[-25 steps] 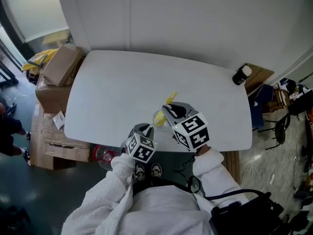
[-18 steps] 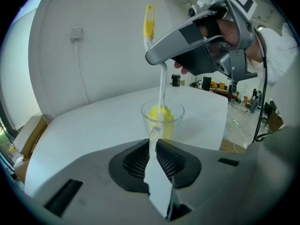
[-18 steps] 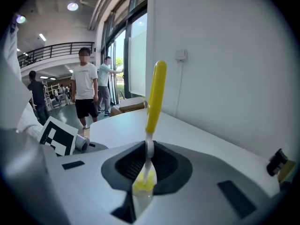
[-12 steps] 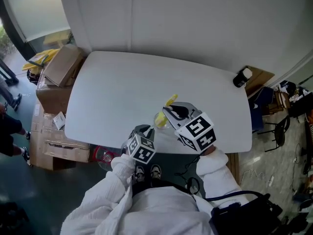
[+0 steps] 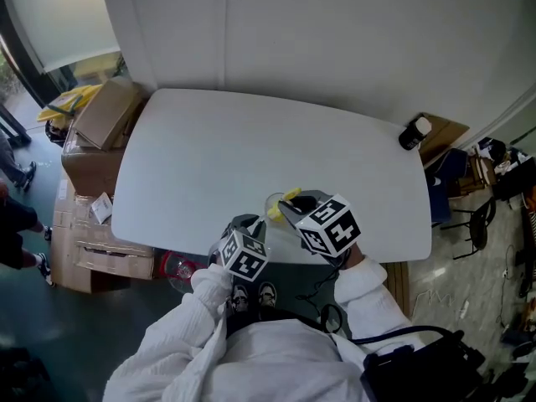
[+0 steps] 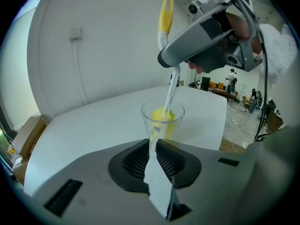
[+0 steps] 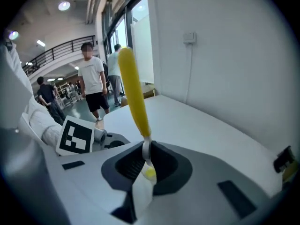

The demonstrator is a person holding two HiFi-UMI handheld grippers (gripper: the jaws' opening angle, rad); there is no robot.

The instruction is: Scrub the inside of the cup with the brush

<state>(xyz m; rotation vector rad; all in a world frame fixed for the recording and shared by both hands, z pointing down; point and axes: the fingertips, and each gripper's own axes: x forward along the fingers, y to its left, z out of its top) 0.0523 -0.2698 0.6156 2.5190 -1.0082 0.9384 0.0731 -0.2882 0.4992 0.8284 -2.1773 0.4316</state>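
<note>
Step in hand: scrubbing. The left claw pinches the near wall of the clear glass cup, held by the near edge of the white round-cornered bench. The right claw is clamped on the yellow-handled, white-shafted brush, whose yellow head sits inside the cup. The next move probably calls for twisting strokes with the cup steadied. A white wall stands behind; cardboard boxes lie to the left.
</note>
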